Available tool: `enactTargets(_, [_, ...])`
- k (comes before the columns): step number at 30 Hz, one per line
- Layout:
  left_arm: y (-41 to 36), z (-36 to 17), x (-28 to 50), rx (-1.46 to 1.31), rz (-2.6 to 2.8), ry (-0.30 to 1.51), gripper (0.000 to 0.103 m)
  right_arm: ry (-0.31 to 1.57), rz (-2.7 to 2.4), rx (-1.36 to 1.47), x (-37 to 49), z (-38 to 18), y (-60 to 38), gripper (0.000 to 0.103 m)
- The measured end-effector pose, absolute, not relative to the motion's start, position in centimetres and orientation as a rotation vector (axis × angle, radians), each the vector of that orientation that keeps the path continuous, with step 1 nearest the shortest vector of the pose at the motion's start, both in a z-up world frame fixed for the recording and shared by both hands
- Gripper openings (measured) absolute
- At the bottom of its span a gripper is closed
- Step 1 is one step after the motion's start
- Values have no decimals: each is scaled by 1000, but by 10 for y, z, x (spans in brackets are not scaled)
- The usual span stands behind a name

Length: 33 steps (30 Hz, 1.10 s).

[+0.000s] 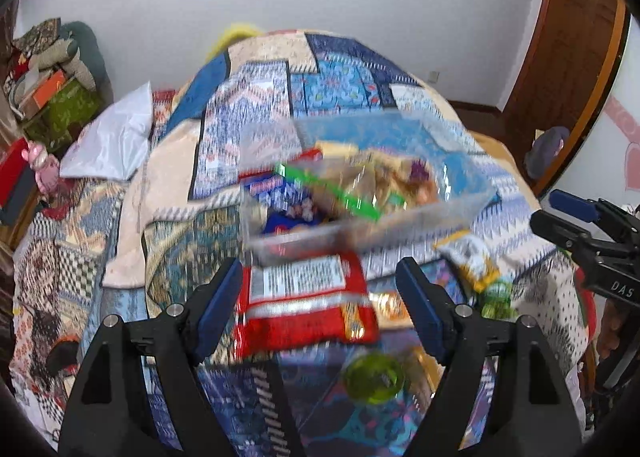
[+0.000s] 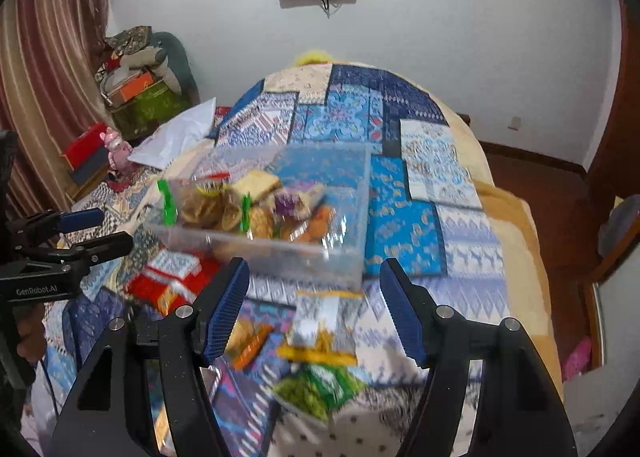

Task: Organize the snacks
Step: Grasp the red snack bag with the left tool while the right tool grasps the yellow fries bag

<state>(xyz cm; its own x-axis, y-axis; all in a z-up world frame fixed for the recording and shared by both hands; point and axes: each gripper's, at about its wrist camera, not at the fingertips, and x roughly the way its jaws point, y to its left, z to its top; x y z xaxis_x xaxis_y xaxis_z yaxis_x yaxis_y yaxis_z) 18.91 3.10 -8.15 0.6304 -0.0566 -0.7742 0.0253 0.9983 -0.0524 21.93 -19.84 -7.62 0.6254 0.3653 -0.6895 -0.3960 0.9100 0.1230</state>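
Note:
A clear plastic bin (image 1: 360, 233) (image 2: 280, 253) stands on the patchwork bedspread and holds several snack packets, one with green edges. My left gripper (image 1: 320, 269) is open, with nothing between its fingers, and hovers over a red snack packet (image 1: 304, 309) lying just in front of the bin. A round green item (image 1: 374, 377) lies nearer to me. My right gripper (image 2: 314, 267) is open and empty too, above a white and yellow packet (image 2: 324, 325) and a green packet (image 2: 316, 385). Each gripper shows in the other's view, the right gripper (image 1: 556, 215) at the right edge and the left gripper (image 2: 116, 228) at the left edge.
A white plastic bag (image 1: 112, 145) lies on the bed's far left. Boxes and cushions (image 1: 52, 77) are stacked in the left corner by a curtain (image 2: 44, 77), with a pink toy (image 1: 40, 169) below. A wooden door (image 1: 572, 57) is on the right. The bed's edge drops to the floor at right.

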Motion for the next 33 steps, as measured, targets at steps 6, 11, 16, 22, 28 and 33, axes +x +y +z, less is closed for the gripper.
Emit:
enactTargets(6, [34, -114, 183, -20, -39, 958, 79, 841, 421, -45, 210, -100, -206, 68])
enactTargets(11, [49, -142, 189, -35, -8, 1011, 79, 886, 422, -41, 208, -119, -206, 68])
enactTargets(16, [64, -162, 200, -82, 13, 1030, 84, 912, 423, -49, 213, -131, -202, 68])
enactTargets(22, [66, -180, 212, -139, -20, 1032, 102, 943, 436, -35, 224, -144, -195, 68])
enactTargets(28, [65, -192, 225, -191, -47, 1047, 103, 971, 447, -39, 230, -158, -186, 68])
enactTargets(33, [54, -196, 235, -133, -35, 1045, 103, 994, 449, -20, 233, -169, -183, 68])
